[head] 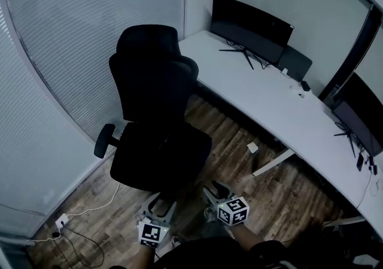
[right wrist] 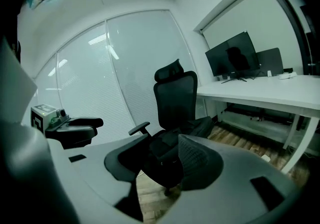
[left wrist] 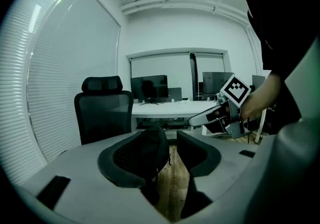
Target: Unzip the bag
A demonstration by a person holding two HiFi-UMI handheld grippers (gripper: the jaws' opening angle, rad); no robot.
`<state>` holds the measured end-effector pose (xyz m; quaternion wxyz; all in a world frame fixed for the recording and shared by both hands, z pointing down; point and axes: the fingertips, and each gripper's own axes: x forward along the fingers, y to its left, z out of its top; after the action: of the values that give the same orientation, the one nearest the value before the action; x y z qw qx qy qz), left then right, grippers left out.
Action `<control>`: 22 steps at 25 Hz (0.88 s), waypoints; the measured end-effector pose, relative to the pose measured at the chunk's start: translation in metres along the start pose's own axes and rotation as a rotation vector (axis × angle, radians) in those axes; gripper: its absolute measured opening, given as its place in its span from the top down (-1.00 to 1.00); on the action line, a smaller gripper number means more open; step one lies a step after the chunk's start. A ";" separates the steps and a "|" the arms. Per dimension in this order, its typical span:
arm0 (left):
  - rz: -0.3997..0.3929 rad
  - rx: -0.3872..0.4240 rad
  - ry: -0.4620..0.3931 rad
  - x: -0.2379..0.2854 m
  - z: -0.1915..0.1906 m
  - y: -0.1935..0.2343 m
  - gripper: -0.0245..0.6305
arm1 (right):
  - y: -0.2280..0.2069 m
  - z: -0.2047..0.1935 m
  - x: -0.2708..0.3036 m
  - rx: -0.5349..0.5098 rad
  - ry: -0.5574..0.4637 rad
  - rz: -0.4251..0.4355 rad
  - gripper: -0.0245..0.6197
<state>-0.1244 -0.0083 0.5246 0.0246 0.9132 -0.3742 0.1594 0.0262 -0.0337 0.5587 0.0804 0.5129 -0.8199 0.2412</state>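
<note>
A black bag (head: 164,151) lies as a dark heap on the seat of a black office chair (head: 152,76). In the right gripper view the bag (right wrist: 167,145) shows on the seat beyond the jaws, and the chair back (right wrist: 175,98) rises behind it. Both grippers hover low in front of the seat. My left gripper (head: 160,203) is open, and the bag's dark edge (left wrist: 150,150) shows ahead of the gap between its jaws. My right gripper (head: 212,193) is open too, with nothing between its pads. Neither touches the bag.
A long white desk (head: 269,100) curves along the right with a monitor (head: 251,28) and a second monitor (head: 362,112). A small white box (head: 252,148) lies on the wood floor. A cable and plug (head: 60,221) trail at the lower left, beside the blinds.
</note>
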 end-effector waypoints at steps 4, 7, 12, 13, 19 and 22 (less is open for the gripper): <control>0.029 0.029 0.056 0.022 -0.011 0.001 0.22 | -0.023 -0.014 0.018 -0.010 0.053 0.027 0.41; 0.050 0.038 0.085 0.038 -0.016 0.003 0.17 | -0.036 -0.026 0.032 -0.028 0.098 0.056 0.41; 0.096 0.028 0.128 0.059 -0.021 0.008 0.13 | -0.050 -0.053 0.057 -0.085 0.184 0.113 0.41; 0.104 0.034 0.138 0.062 -0.025 0.010 0.12 | -0.051 -0.058 0.062 -0.102 0.200 0.126 0.41; 0.140 0.018 0.158 0.082 -0.046 0.014 0.10 | -0.059 -0.090 0.095 -0.180 0.272 0.194 0.41; 0.151 0.022 0.156 0.091 -0.049 0.013 0.10 | -0.062 -0.108 0.112 -0.215 0.299 0.229 0.41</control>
<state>-0.0857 -0.0711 0.5983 0.0315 0.8675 -0.4372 0.2353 0.0166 -0.0937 0.7149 0.2274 0.3635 -0.8728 0.2333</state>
